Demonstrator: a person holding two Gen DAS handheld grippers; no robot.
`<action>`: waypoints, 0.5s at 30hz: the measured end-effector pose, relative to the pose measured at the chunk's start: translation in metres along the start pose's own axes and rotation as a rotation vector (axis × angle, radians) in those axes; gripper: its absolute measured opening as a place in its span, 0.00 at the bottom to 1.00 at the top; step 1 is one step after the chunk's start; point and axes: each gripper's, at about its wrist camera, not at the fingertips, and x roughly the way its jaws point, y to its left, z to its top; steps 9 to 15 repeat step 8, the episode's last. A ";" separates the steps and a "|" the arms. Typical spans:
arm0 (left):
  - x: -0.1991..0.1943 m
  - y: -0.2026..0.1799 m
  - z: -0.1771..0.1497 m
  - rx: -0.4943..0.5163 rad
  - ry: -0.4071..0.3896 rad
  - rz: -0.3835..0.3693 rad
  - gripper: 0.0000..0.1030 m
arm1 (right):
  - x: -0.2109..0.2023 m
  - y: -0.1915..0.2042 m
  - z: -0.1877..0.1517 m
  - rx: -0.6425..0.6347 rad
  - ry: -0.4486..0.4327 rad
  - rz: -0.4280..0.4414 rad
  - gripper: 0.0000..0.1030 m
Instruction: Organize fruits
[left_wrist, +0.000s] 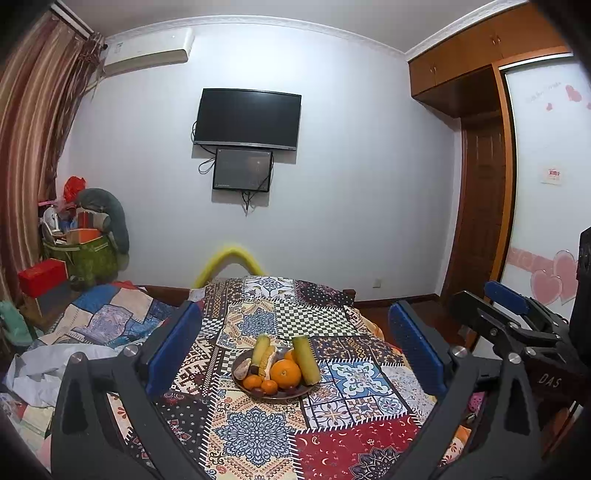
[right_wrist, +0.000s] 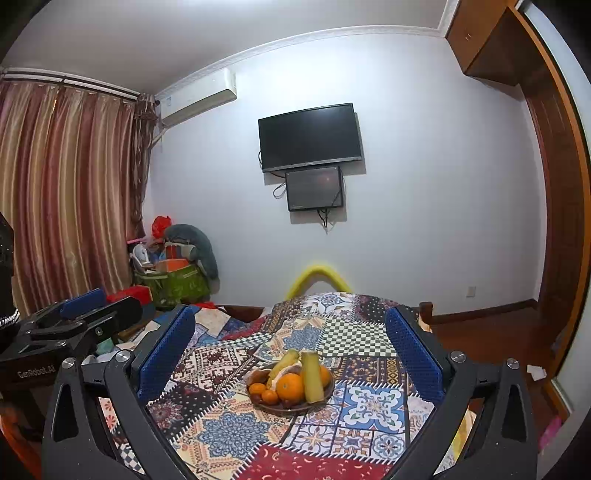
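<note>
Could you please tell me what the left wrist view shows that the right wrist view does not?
Only the left wrist view shows the white wardrobe door with pink heart stickers and the right tool seen from the side. Only the right wrist view shows the full width of striped brown curtains and the left tool from the side. Both share the dark round plate of fruit, the large orange, the patchwork cloth and the black wall television.

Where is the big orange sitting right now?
In both wrist views the big orange sits at the front of the fruit plate, left of the tall yellow-green piece and right of the small tangerines.
</note>
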 end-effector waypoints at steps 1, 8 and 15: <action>0.000 0.000 0.000 0.001 0.000 0.000 1.00 | 0.000 0.000 0.000 0.000 0.001 0.000 1.00; 0.003 -0.002 -0.002 0.011 -0.002 0.006 1.00 | 0.003 -0.001 0.000 0.001 0.007 -0.001 1.00; 0.003 -0.002 -0.002 0.011 -0.002 0.006 1.00 | 0.003 -0.001 0.000 0.001 0.007 -0.001 1.00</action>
